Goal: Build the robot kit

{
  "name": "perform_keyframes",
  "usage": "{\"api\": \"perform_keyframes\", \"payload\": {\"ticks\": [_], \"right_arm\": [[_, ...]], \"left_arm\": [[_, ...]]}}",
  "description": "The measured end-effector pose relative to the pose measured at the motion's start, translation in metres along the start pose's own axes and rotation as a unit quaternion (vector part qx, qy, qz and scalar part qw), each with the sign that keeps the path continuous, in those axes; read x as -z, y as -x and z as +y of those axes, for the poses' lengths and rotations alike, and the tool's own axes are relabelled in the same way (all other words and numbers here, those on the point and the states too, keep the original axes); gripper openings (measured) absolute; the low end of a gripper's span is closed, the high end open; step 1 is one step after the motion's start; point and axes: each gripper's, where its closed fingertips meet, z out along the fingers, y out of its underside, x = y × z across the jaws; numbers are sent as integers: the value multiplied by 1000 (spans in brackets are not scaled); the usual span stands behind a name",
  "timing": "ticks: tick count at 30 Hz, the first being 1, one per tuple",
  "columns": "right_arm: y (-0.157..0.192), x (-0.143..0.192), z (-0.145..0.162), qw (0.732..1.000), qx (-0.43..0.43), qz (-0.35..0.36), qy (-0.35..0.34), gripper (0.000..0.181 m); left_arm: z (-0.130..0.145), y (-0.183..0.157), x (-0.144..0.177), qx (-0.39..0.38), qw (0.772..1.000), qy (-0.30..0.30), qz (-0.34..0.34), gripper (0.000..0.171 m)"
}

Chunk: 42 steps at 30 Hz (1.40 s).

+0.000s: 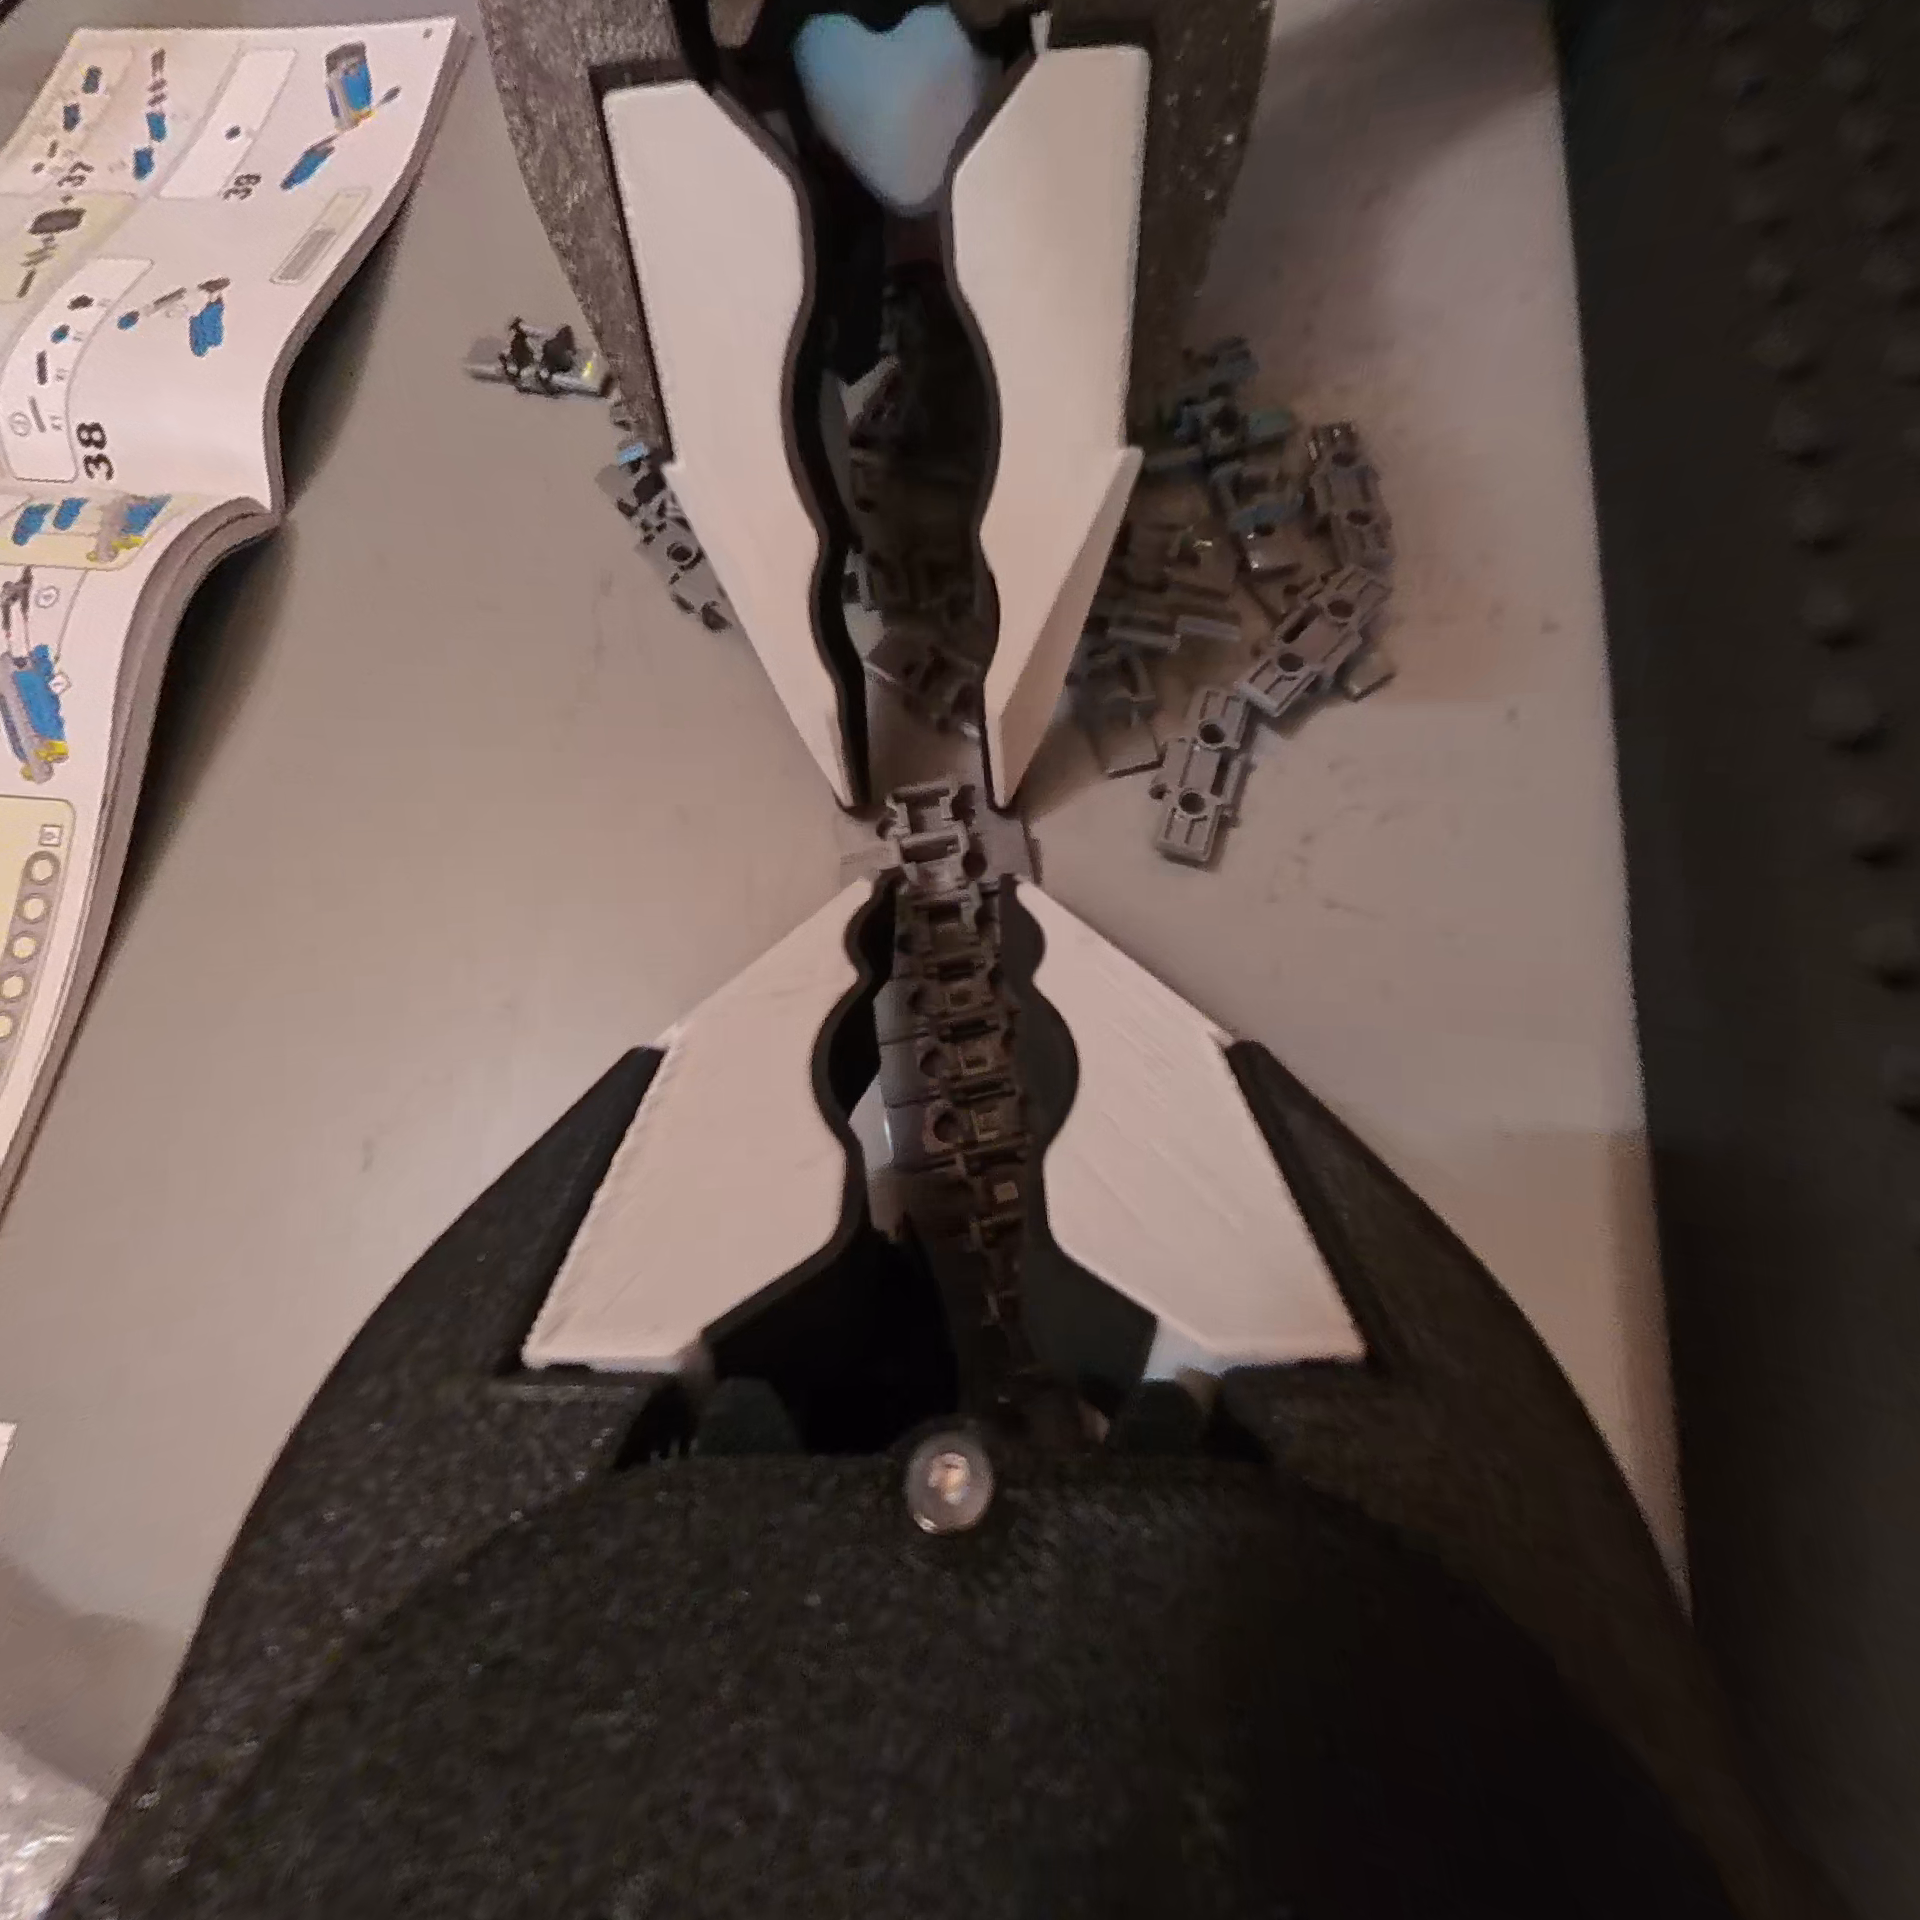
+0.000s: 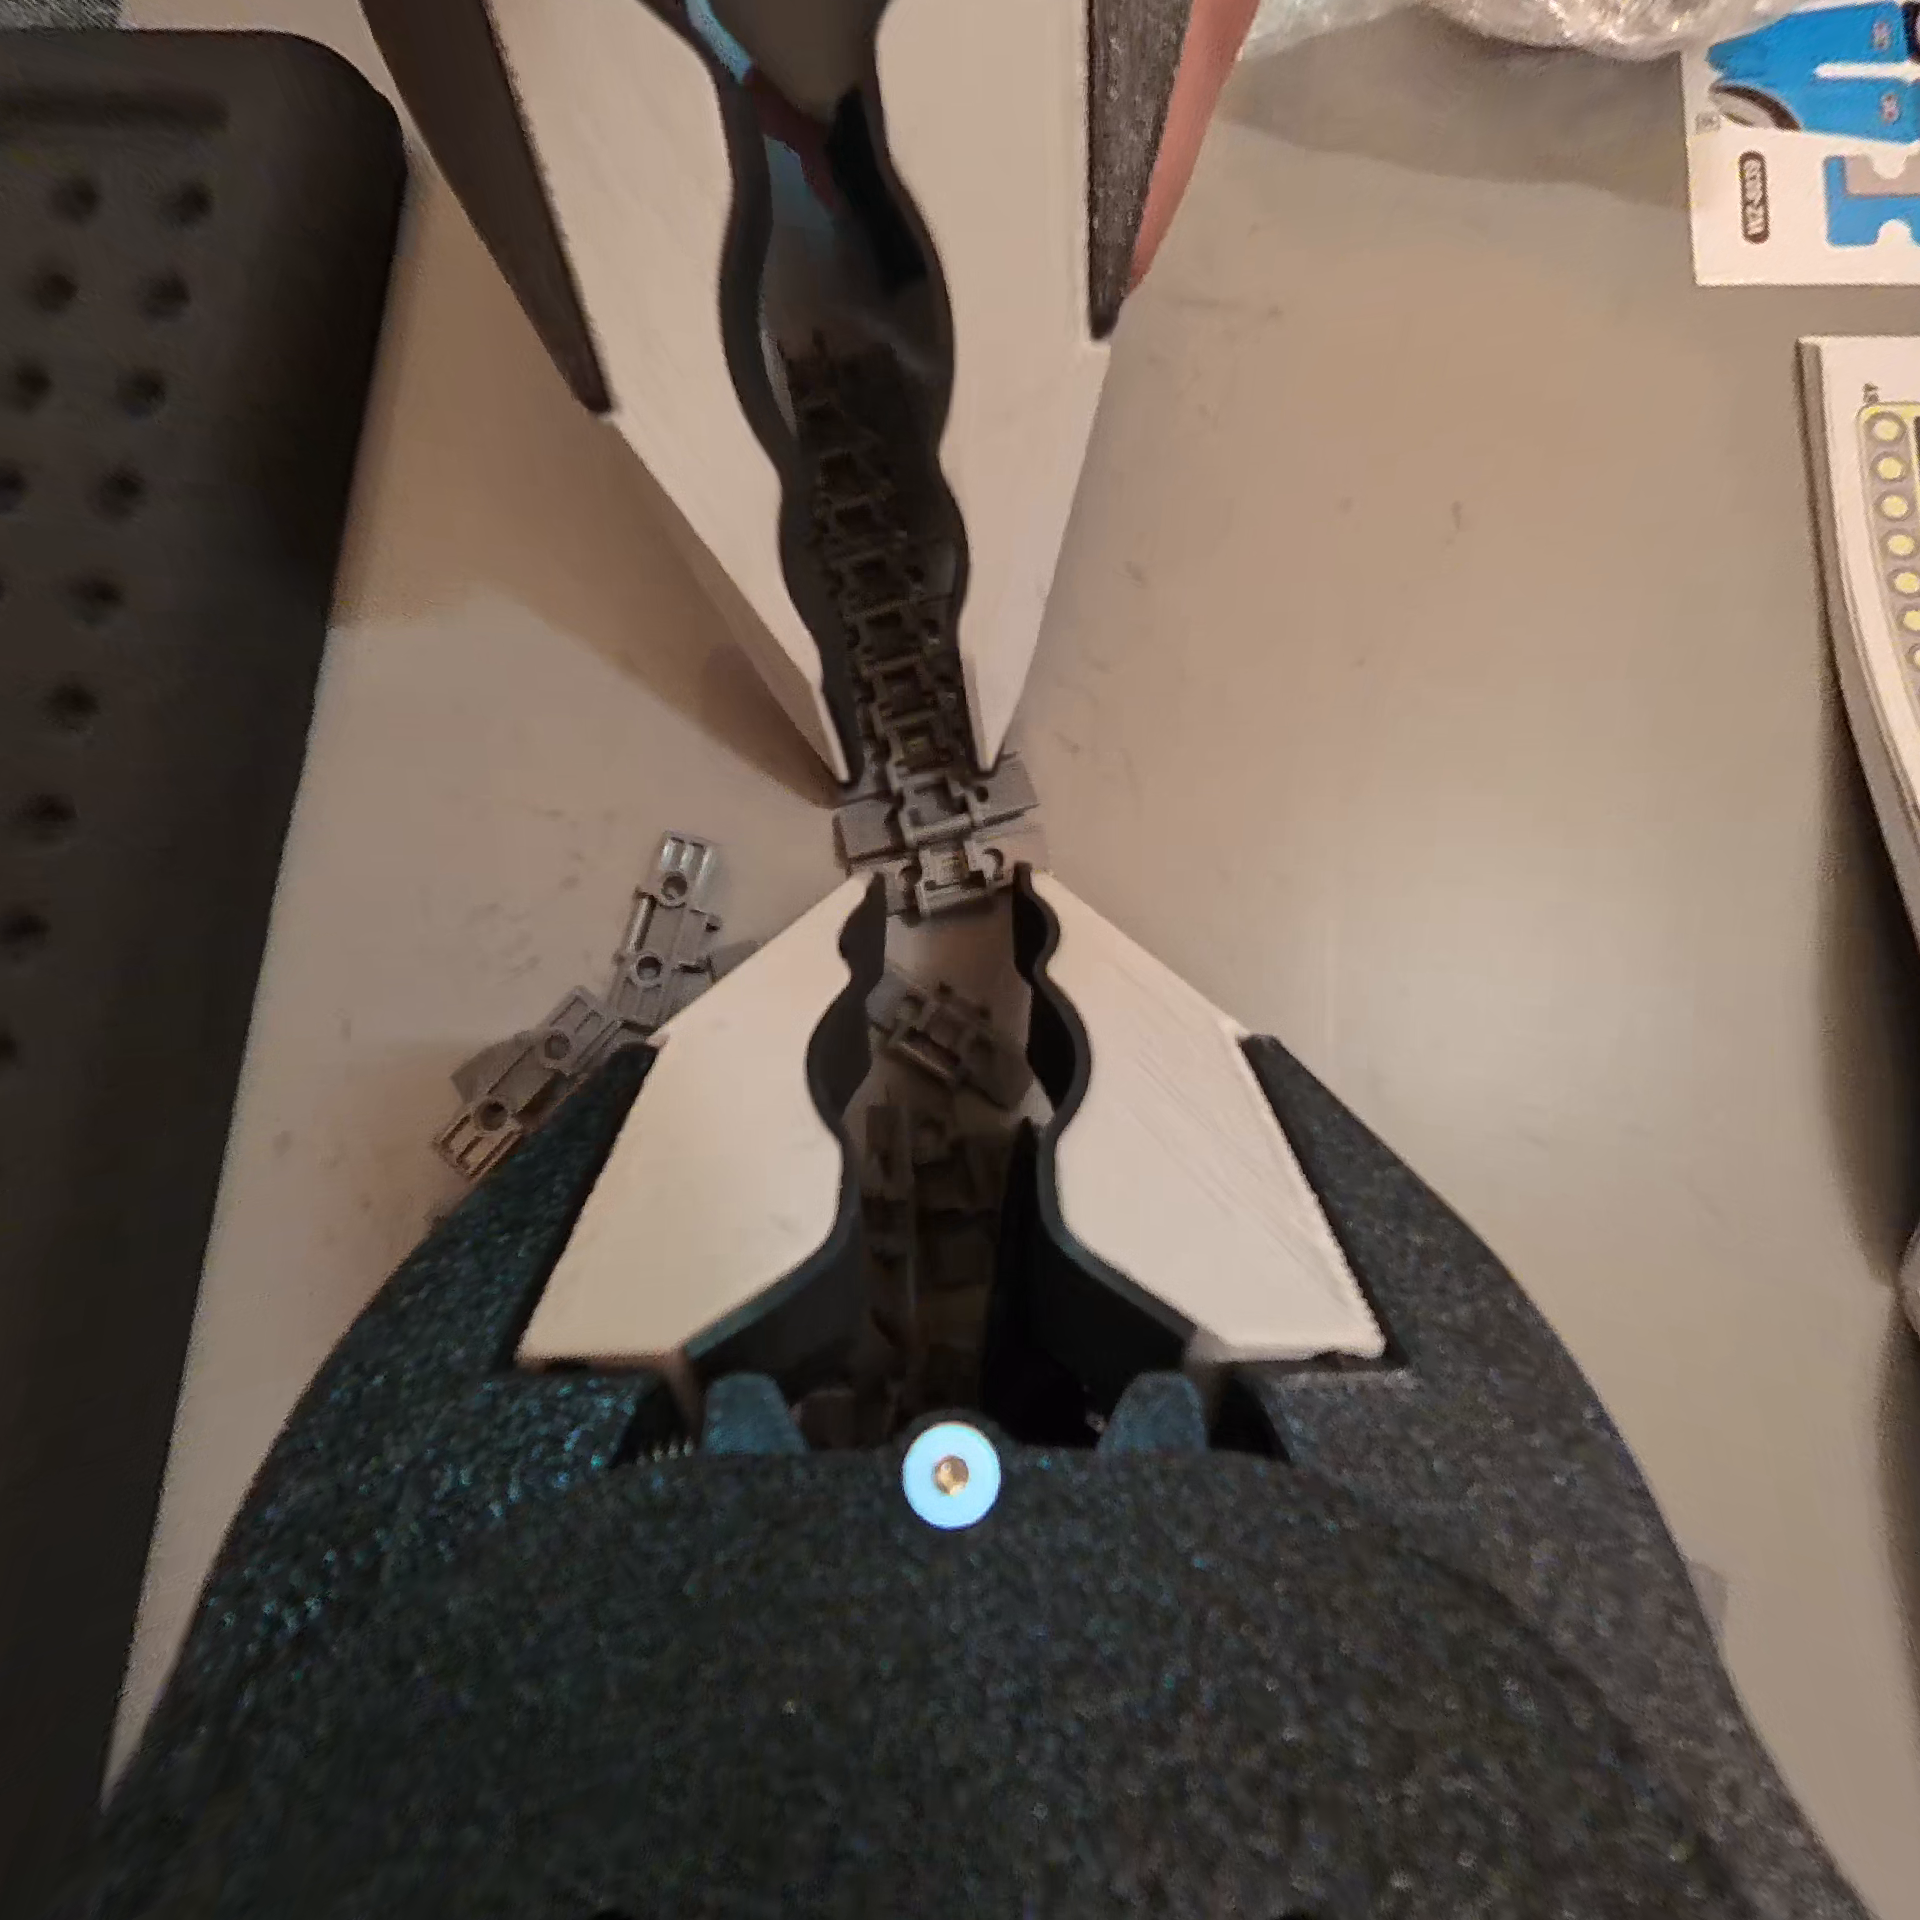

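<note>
My left gripper (image 1: 940,883) is shut on a chain of grey track links (image 1: 951,1039) that runs back between its white fingers. My right gripper (image 1: 925,805) comes in from the top, tip to tip with it. In the right wrist view my right gripper (image 2: 940,883) is shut on a single grey link (image 2: 940,871) that touches the chain's end link (image 2: 935,821). The left gripper (image 2: 914,779) faces it there, with the chain (image 2: 883,623) between its fingers. Both are just above the pale table (image 2: 1351,727).
A pile of loose grey links (image 1: 1247,582) lies under the right gripper and also shows in the right wrist view (image 2: 582,1039). An open instruction booklet (image 1: 156,364) lies at the left. A dark studded mat (image 1: 1787,727) borders the table. A sticker sheet (image 2: 1808,156) lies far right. Both grippers' tips are close together, under 4 cm apart.
</note>
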Motion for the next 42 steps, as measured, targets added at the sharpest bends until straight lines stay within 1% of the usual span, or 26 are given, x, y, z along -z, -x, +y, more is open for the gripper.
{"api": "perform_keyframes", "payload": {"ticks": [1, 9, 12, 14, 19, 21, 23, 24, 26, 29, 32, 34, 36, 39, 41, 42], "right_arm": [[0, -1, -1, 1000, 4, 0, -2, 24], [2, -1, -1, 1000, 2, -8, -5, 23], [2, -1, -2, 1000, 4, -4, -5, 15], [2, -1, -1, 1000, 0, -9, 4, 14], [1, 0, -1, 1000, -15, -19, 0, 15], [2, 3, -2, 1000, -4, -12, -1, 16], [4, 9, -5, 1000, 4, -9, -4, 20], [1, 11, -5, 1000, 5, 1, -1, 21], [-1, 10, -1, 1000, 7, 0, 7, 21], [-2, 10, 3, 1000, -6, -7, 13, 21], [-6, 19, 5, 1000, -9, 2, 12, 21], [-6, 22, 8, 1000, -26, -5, 12, 18], [-1, 18, 11, 999, -38, -23, 18, 18], [7, 8, 8, 999, -32, -35, 23, 19], [6, 5, 9, 997, -63, -35, 29, 19], [6, 5, 9, 994, -97, -39, 30, 19]], "left_arm": [[0, 2, -2, 2, 1000, 4, -6, 19], [-1, 0, -6, 21, 1000, 12, 11, 15], [-1, 0, -7, 28, 999, 15, 12, 14], [-2, 0, -8, 37, 999, 16, 13, 13], [-3, 2, -9, 38, 999, 18, 1, 13], [-3, 2, -9, 36, 999, 16, 0, 13], [-3, 2, -10, 42, 999, 14, 5, 12], [-3, 2, -10, 44, 999, 14, 7, 13], [-3, 2, -10, 46, 999, 13, 9, 13], [-3, 2, -10, 48, 999, 12, 11, 12], [-3, 2, -10, 45, 999, 12, 8, 13], [-3, 2, -10, 46, 999, 11, 9, 13], [-3, 2, -10, 45, 999, 11, 9, 13], [-3, 2, -9, 35, 999, 9, -1, 13], [-3, 4, -9, 24, 1000, 7, -14, 12], [-3, 4, -8, 20, 1000, 7, -19, 12]]}}
